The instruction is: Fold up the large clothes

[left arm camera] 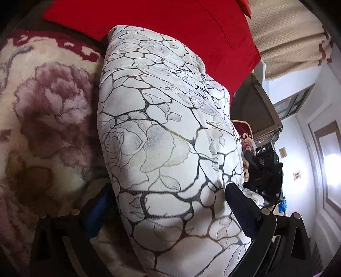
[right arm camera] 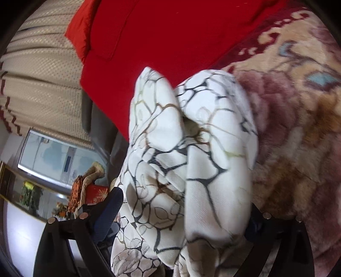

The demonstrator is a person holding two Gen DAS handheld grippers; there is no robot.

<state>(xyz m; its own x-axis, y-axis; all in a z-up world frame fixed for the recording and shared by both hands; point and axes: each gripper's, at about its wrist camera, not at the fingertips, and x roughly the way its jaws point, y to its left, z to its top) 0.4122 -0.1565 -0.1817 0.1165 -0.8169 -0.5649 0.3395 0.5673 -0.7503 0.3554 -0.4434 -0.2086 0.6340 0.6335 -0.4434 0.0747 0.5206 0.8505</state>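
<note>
A thick white padded garment (left arm camera: 162, 136) with a black and gold line-and-rose print fills the left wrist view. My left gripper (left arm camera: 168, 204) is shut on its folded bulk; the dark right finger (left arm camera: 238, 202) presses its side, the left finger (left arm camera: 98, 208) is partly hidden behind it. In the right wrist view the same garment (right arm camera: 191, 162) hangs bunched in thick folds. My right gripper (right arm camera: 181, 215) is shut on it, with the blue-padded left finger (right arm camera: 108, 211) showing and the right finger hidden by cloth.
A plush floral blanket (left arm camera: 42, 127) (right arm camera: 298, 127) covers the bed under the garment. A red cloth (left arm camera: 159, 19) (right arm camera: 170, 38) lies beyond it. Beige curtains (left arm camera: 287, 38) (right arm camera: 42, 74), a monitor (left arm camera: 255, 106) and cluttered furniture (right arm camera: 85, 191) stand at the side.
</note>
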